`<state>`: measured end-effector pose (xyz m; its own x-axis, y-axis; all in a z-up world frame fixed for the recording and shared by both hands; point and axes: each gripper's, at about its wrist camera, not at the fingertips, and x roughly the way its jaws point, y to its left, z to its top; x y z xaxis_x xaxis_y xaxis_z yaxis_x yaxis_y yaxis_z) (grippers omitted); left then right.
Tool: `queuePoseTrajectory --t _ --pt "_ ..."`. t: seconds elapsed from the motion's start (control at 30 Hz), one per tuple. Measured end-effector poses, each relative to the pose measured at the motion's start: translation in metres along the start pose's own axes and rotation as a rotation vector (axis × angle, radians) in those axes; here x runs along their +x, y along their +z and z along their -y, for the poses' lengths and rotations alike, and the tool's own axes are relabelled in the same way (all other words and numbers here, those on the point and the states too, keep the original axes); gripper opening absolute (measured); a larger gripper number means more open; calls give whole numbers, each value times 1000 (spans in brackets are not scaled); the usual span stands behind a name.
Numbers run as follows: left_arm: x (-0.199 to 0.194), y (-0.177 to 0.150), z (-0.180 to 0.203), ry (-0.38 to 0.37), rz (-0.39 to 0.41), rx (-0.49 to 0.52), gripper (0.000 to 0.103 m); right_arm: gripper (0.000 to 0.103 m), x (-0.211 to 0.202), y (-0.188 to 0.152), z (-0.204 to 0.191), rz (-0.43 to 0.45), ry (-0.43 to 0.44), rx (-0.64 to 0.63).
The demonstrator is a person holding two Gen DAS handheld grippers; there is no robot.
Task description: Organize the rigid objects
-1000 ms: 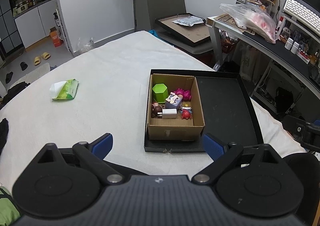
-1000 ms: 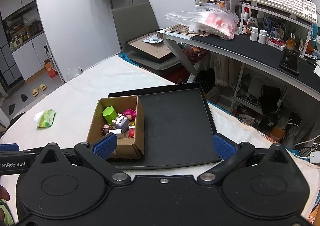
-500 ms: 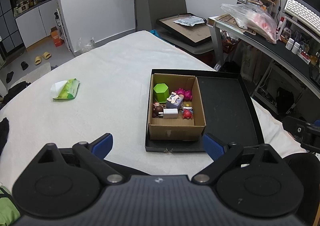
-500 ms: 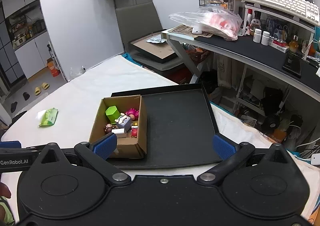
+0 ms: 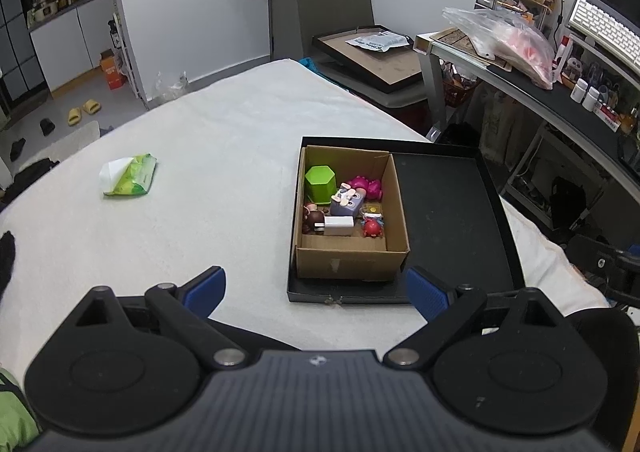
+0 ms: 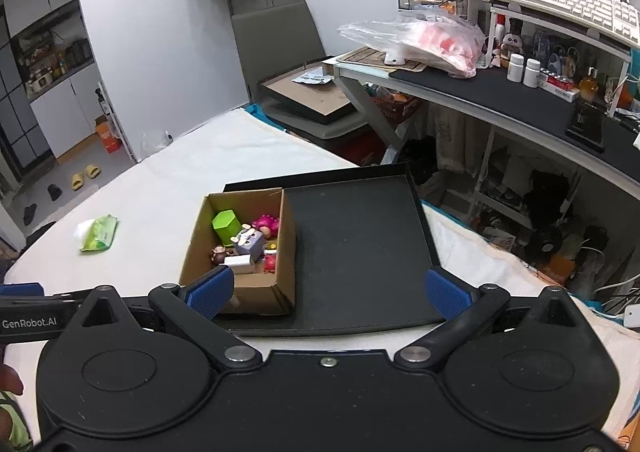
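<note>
Left tongs (image 5: 316, 288): we find them spread wide, gripping nothing, hovering short of the black tray (image 5: 452, 211).
Right tongs (image 6: 328, 292): likewise wide apart and empty.
Task items: we see the small toys, a green hexagonal block (image 5: 319, 183) among them, crowded in the cardboard box (image 5: 348, 262), which sits in the tray's left half.
Surface: white padded cover (image 5: 200, 171).
Risk, crowding: we judge the tongs may nip two toys together.
Risk, box: a light carton could slide or tip if a wall is clipped.
</note>
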<state>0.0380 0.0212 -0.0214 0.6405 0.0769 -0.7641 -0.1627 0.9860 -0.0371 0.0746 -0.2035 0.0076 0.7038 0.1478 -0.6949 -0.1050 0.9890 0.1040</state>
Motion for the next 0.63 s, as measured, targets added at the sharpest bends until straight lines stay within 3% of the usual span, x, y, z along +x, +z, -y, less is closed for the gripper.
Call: queuePoseTrajectory --t 0.63 --pt "13 0 6 3 -6 19 96 103 14 -3 8 -30 -9 25"
